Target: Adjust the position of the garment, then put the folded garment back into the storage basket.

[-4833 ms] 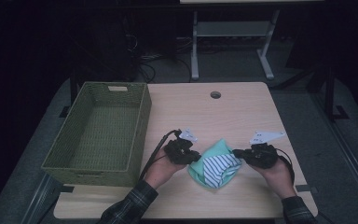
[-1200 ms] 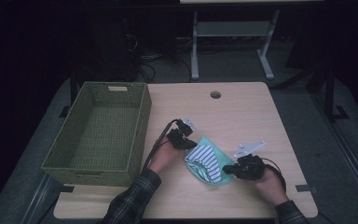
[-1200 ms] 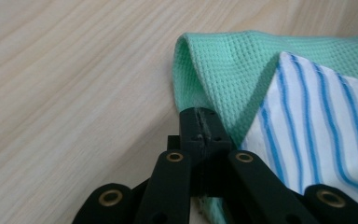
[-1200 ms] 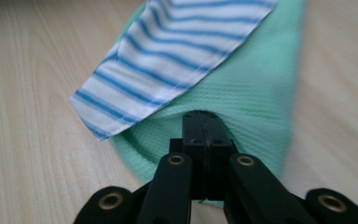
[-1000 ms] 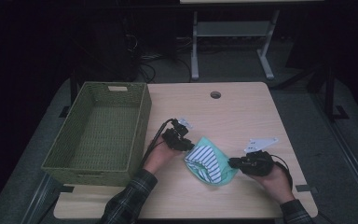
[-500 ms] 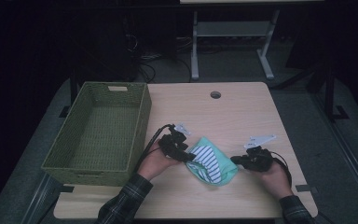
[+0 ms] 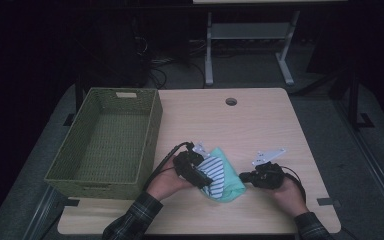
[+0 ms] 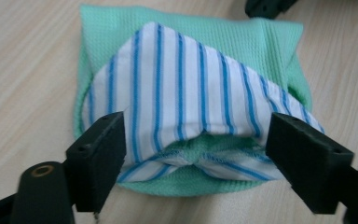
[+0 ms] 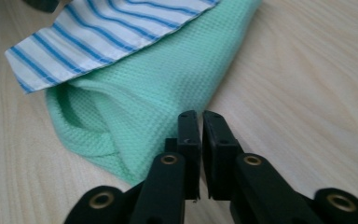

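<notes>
Two hand-held grippers: left (image 8: 193, 144) wide astride cloth (image 8: 191, 93).

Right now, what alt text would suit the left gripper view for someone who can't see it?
A folded cloth, blue-striped white over green, lies on a wooden table. The left gripper stands open around its near end, jaws not pressing it.

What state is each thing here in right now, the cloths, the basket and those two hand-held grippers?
Mint-green waffle cloth: folded, flat on the table.
Blue-striped white cloth: folded, lying on the green one.
Woven green basket: empty, upright.
Left hand-held gripper: jaws just opened, astride the striped cloth.
Right hand-held gripper: shut, empty, beside the green cloth.
</notes>
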### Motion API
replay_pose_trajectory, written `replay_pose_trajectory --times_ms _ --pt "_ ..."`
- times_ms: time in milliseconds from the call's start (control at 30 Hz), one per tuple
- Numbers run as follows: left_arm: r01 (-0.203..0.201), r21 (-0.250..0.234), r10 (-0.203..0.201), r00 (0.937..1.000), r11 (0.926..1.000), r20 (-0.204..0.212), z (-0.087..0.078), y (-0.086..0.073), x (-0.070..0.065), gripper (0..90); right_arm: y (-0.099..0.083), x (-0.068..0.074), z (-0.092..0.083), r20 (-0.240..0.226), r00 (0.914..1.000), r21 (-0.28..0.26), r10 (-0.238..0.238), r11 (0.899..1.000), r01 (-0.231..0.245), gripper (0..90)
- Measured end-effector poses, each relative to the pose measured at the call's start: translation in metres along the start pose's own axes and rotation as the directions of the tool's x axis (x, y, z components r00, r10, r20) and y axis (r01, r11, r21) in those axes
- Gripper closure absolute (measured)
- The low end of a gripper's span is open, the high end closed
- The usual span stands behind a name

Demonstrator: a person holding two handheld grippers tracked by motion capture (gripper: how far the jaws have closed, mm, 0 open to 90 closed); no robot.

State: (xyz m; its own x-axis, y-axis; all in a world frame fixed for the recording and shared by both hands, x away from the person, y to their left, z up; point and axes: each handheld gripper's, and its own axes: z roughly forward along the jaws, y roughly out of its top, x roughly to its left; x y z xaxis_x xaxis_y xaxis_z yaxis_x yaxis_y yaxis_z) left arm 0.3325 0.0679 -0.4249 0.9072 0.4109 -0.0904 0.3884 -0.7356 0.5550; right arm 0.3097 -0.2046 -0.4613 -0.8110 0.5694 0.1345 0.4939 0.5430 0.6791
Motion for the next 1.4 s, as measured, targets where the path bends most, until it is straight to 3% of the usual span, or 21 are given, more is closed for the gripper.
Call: replay_pose_trajectory --times_ms 100,167,233,400,567,733,867,967,1200,1400 --pt "-0.018 0.018 0.018 0.9998 0.9997 0.007 0.003 -0.002 -0.001 17.6 -0.002 -0.005 -0.004 0.026 0.9997 -0.024 0.003 1.0 -0.003 74.0" --pt "-0.035 0.041 0.035 0.9993 0.9986 0.01 0.007 -0.003 0.0 17.6 -0.003 -0.007 -0.006 0.044 0.9986 -0.037 0.029 0.999 -0.028 65.8" --pt "-0.021 0.039 0.02 0.9997 0.999 0.016 0.011 -0.005 -0.001 17.5 -0.004 -0.011 -0.007 0.065 0.9968 -0.047 0.046 0.998 -0.043 57.5" --pt "-0.045 0.068 0.044 0.9989 0.9967 0.015 0.018 -0.006 -0.003 17.3 -0.008 -0.022 -0.009 0.113 0.9902 -0.066 0.083 0.995 -0.076 40.9" --pt "-0.053 0.088 0.052 0.9985 0.9947 0.014 0.024 -0.007 -0.005 16.4 -0.014 -0.034 -0.011 0.178 0.9759 -0.086 0.127 0.99 -0.113 25.3" --pt "-0.065 0.097 0.064 0.9979 0.9932 0.005 0.027 -0.009 -0.007 15.0 -0.02 -0.047 -0.012 0.24 0.9544 -0.093 0.178 0.983 -0.16 13.4" --pt "-0.076 0.111 0.077 0.997 0.991 -0.003 0.028 -0.01 -0.009 13.1 -0.024 -0.056 -0.011 0.296 0.9357 -0.091 0.192 0.981 -0.172 10.0" --pt "-0.079 0.113 0.08 0.9968 0.9904 -0.006 0.029 -0.01 -0.01 13.2 -0.027 -0.06 -0.01 0.305 0.932 -0.095 0.195 0.98 -0.174 9.0" --pt "-0.08 0.126 0.083 0.9965 0.9889 -0.014 0.027 -0.009 -0.01 17.3 -0.028 -0.061 -0.007 0.307 0.9319 -0.102 0.193 0.98 -0.17 8.1" --pt "-0.092 0.122 0.093 0.9957 0.9883 0.0 0.023 -0.008 -0.009 35.6 -0.028 -0.061 -0.007 0.306 0.932 -0.103 0.195 0.98 -0.171 8.1"
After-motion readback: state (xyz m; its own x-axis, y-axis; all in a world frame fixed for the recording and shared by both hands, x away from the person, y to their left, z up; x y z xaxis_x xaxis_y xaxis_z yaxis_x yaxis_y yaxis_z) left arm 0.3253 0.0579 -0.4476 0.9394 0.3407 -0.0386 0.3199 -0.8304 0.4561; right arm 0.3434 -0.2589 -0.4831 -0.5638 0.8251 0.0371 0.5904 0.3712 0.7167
